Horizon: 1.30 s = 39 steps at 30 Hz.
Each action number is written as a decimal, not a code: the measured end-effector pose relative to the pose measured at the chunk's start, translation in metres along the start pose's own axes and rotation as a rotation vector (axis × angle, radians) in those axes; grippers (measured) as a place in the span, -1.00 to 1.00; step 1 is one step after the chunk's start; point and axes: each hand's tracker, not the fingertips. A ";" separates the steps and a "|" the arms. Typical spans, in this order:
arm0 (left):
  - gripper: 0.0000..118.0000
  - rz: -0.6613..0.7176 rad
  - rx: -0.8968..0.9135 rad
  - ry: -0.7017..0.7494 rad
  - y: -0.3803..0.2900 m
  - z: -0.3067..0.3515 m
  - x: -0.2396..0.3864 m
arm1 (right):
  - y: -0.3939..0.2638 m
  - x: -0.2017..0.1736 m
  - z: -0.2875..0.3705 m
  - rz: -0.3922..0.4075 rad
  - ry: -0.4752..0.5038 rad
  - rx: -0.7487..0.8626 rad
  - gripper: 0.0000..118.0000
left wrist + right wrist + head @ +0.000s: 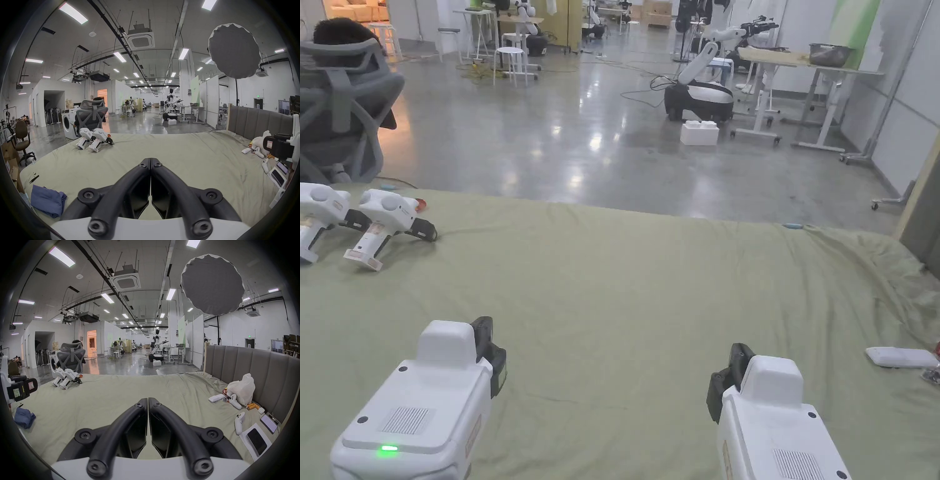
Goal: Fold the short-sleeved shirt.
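Shirt (47, 200) bunched in a blue heap at the left edge of the bed (625, 281), well apart from both grippers, nothing folded yet. Left gripper (150, 160) and right gripper (148, 399) hovering over bare sheet near the front edge, jaws pressed tip to tip and gripping nothing. Probably light, soft and floppy, so best pinched at shoulder seams or hem corners, then dragged out flat.

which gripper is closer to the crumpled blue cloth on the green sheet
Left. The crumpled blue cloth lies just left of the left gripper, both jaws shut. The right gripper, also shut, sits farther right across the green sheet.
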 end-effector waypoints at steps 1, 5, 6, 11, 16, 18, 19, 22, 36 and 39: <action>-1.00 -0.011 -0.002 0.011 0.000 0.002 0.004 | 0.001 0.000 0.001 -0.003 0.002 0.003 -0.99; -1.00 -0.002 -0.001 0.032 0.002 0.005 0.005 | 0.002 -0.001 0.004 -0.030 0.005 0.005 -0.99; -1.00 0.008 -0.002 0.030 0.002 0.007 0.005 | 0.003 -0.001 0.004 -0.031 0.006 0.006 -0.99; -0.89 0.003 -0.014 0.032 -0.001 0.008 0.009 | 0.002 -0.001 0.005 -0.028 0.016 0.004 -0.96; -0.41 0.028 -0.017 0.018 -0.001 0.010 0.010 | -0.001 -0.001 0.000 -0.034 0.006 0.003 -0.78; 0.18 0.021 -0.015 0.018 -0.002 0.010 0.010 | -0.001 -0.002 -0.003 -0.027 -0.001 0.005 0.06; 0.38 0.018 -0.012 0.026 -0.002 0.009 0.010 | 0.000 -0.001 -0.003 -0.022 0.010 0.010 0.38; 0.69 0.028 0.013 0.054 -0.002 0.006 0.008 | -0.001 -0.002 -0.004 0.009 0.025 0.041 0.71; 0.89 0.058 -0.024 0.086 0.000 0.003 -0.006 | -0.002 -0.006 -0.005 -0.090 -0.003 -0.001 0.86; 0.92 0.066 -0.032 0.075 -0.001 0.005 -0.007 | 0.000 -0.010 -0.005 -0.116 -0.046 -0.016 0.86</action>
